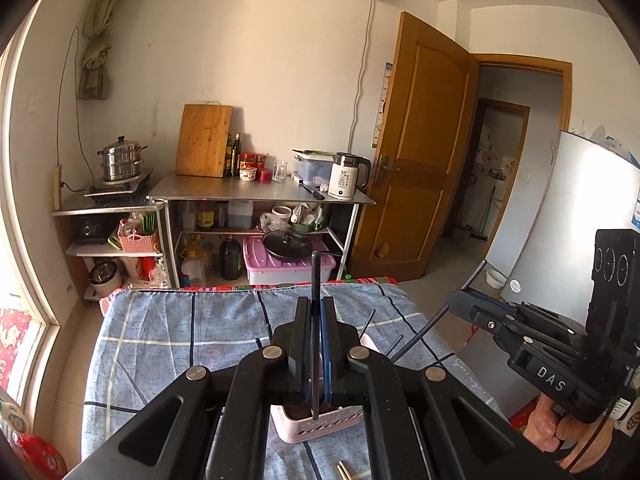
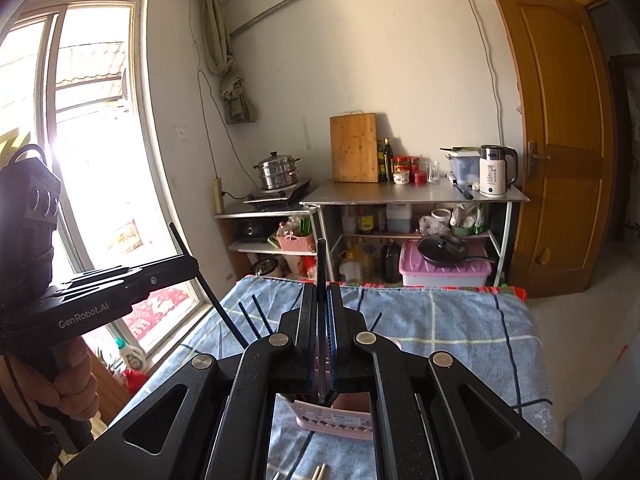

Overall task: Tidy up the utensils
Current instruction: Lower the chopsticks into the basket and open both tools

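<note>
The left tool (image 1: 316, 312) is closed on a black chopstick (image 1: 315, 280), upright over the pink holder (image 1: 316, 428). The right tool (image 2: 321, 300) likewise pinches a chopstick (image 2: 321, 264) above the holder (image 2: 336, 424). Both look ready for dropping in; next, each should lower its tip inside the rim, then open. More black chopsticks already stand there. A blue checked cloth (image 1: 180, 328) covers the table; kitchen shelves (image 1: 260, 196) stand behind.
</note>
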Motion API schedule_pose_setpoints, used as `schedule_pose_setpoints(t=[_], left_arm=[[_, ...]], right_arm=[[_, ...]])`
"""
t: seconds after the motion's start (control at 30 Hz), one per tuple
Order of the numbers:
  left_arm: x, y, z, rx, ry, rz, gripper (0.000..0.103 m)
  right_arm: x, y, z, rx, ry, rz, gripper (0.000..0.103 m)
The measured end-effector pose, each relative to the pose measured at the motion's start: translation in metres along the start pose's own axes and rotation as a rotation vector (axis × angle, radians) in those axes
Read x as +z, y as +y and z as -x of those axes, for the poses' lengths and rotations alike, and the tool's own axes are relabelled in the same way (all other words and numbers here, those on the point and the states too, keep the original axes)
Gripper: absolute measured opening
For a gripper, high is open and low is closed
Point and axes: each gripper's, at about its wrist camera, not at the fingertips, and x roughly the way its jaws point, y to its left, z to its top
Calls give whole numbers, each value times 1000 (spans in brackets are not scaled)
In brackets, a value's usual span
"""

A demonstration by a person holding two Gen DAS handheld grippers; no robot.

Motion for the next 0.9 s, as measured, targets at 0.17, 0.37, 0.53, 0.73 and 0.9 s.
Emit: schedule_pose_setpoints(t=[0.17,0.37,0.53,0.73,0.9], left_arm=[[-5,7,-19,1,13,16,4],[-19,15,-40,-6,53,33,4],[-37,21,-56,-5,97,50,4],[-53,26,-62,10,117,53,4],[-54,28,-60,14,113,58,4]], right_arm=[[-5,-3,-15,-9,22,3,4],[-18,-6,-32,-9,71,-3,4],[-32,-8,-47,-3,126,-8,5],[-45,-11,-58,-5,182,-7,5],[-48,-9,-58,-2,193,7,6]])
